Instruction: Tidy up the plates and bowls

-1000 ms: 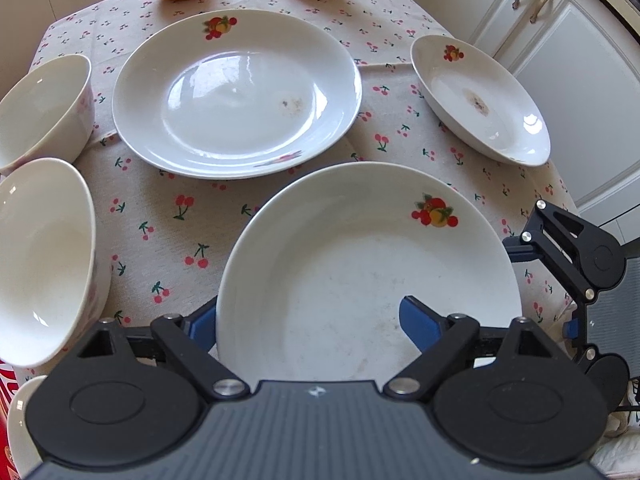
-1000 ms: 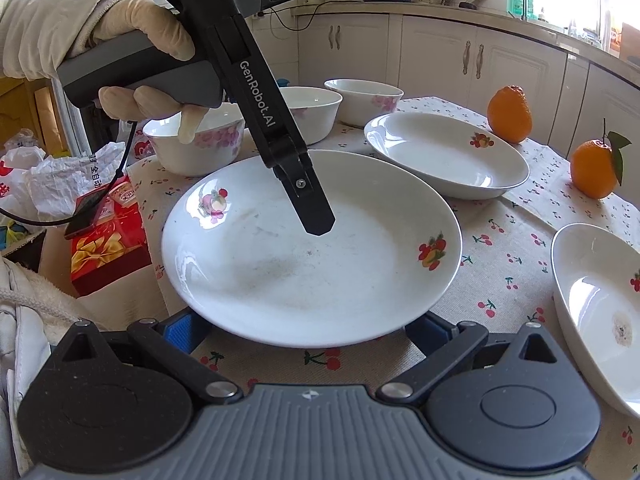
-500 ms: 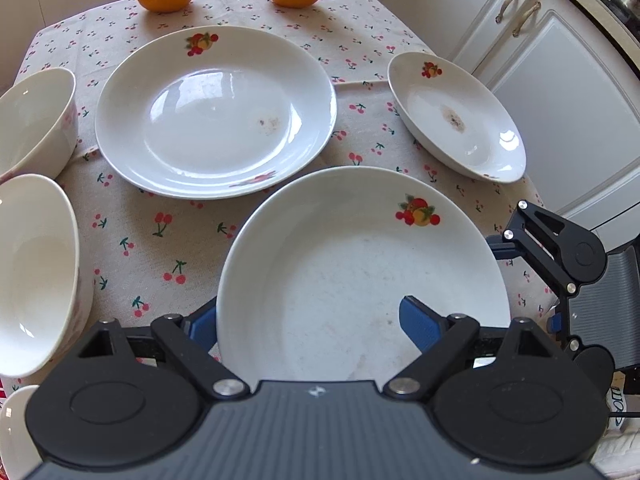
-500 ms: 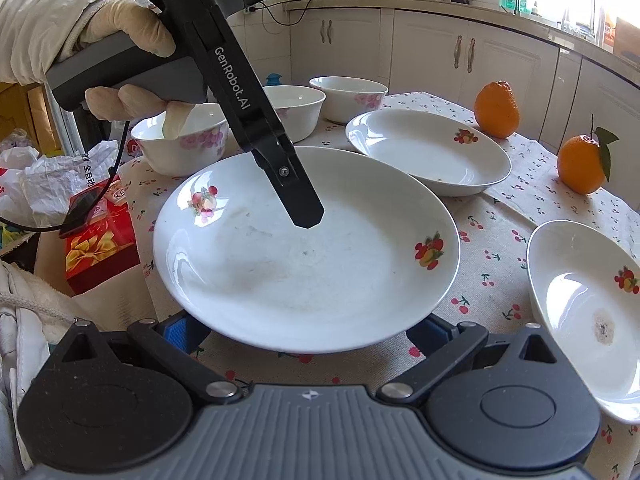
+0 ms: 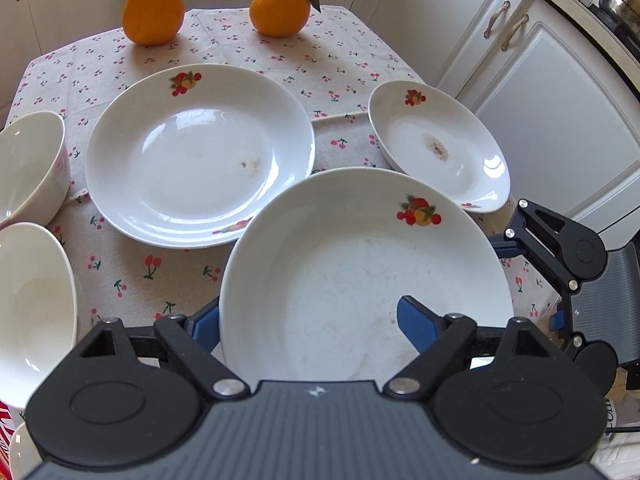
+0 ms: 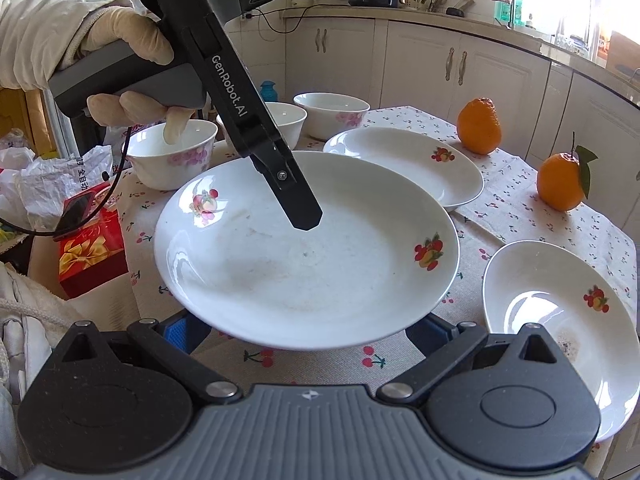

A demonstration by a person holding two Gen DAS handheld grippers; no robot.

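1. Left wrist view shows the left gripper (image 5: pixel 308 320) pinching the near rim of a large fruit-print plate (image 5: pixel 360 264): one blue finger (image 5: pixel 416 322) lies on the plate's inner face, the other finger (image 5: pixel 206 322) sits outside and under the rim.
2. Right wrist view shows the same plate (image 6: pixel 304 248) raised clear of the cherry-print tablecloth (image 6: pixel 520 208), tilted a little, with the left gripper's upper finger reaching over it from the gloved left hand (image 6: pixel 128 76).
3. The right gripper (image 6: pixel 304 332) has its fingers spread wide on either side below the plate's rim; they grip nothing, and I cannot tell whether they touch it.
4. The step in hand, as I judge it, is carrying this plate toward a stack.
5. The likely target is the second large plate (image 5: pixel 200 156), which lies on the tabletop toward the far edge, just beyond the held one. A smaller plate (image 5: pixel 438 146) sits near the right edge, and two bowls (image 5: pixel 30 168) stand along the left edge; the right wrist view shows three bowls (image 6: pixel 332 114).
6. The next move calls for centring the held plate over the second large plate, levelling it, lowering until the rims nest, then spreading the fingers.
7. Two oranges (image 5: pixel 152 10) at the far edge are well clear.
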